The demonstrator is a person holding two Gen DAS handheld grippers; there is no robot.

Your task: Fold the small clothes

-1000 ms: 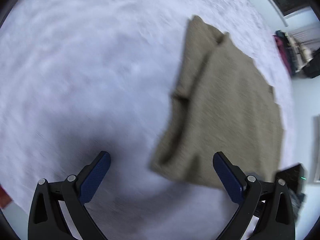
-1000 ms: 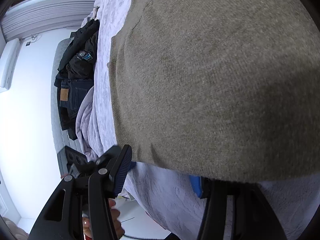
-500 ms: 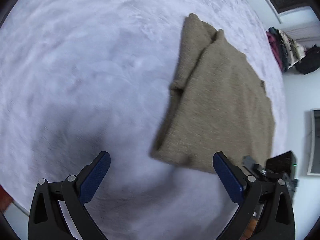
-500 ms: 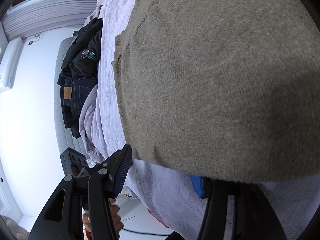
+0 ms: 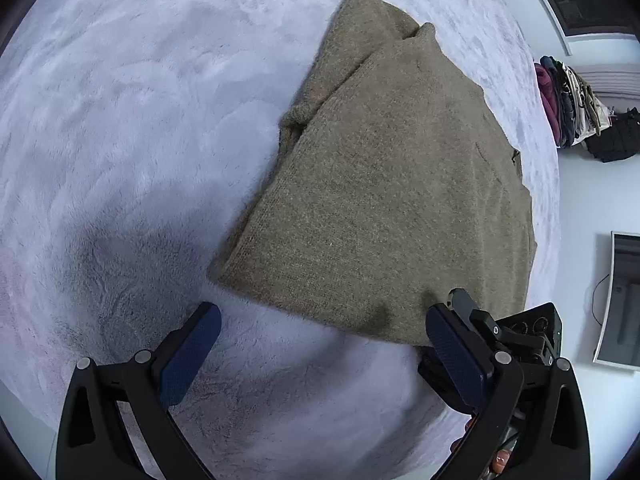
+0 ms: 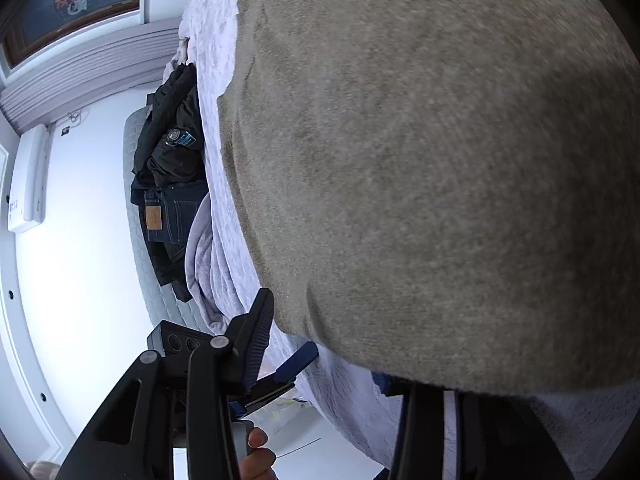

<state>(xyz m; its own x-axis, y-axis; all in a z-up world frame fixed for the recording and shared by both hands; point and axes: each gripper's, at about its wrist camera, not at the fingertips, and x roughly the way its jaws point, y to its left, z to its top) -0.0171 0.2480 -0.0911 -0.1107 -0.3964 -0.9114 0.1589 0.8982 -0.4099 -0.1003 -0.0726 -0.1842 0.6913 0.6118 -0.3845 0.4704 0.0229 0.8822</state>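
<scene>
left wrist: left tool [image 5: 320, 344] spread over blanket [image 5: 120, 140]; right tool [image 6: 324, 344] closing around sweater [image 6: 440, 180] edge.

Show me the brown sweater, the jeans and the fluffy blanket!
sweater [image 5: 400, 184]: left wrist view, middle of its top layer.
jeans [image 6: 176, 216]: right wrist view, the denim beside the leather patch.
blanket [image 5: 140, 120]: left wrist view, bare fluffy part left of the sweater.
</scene>
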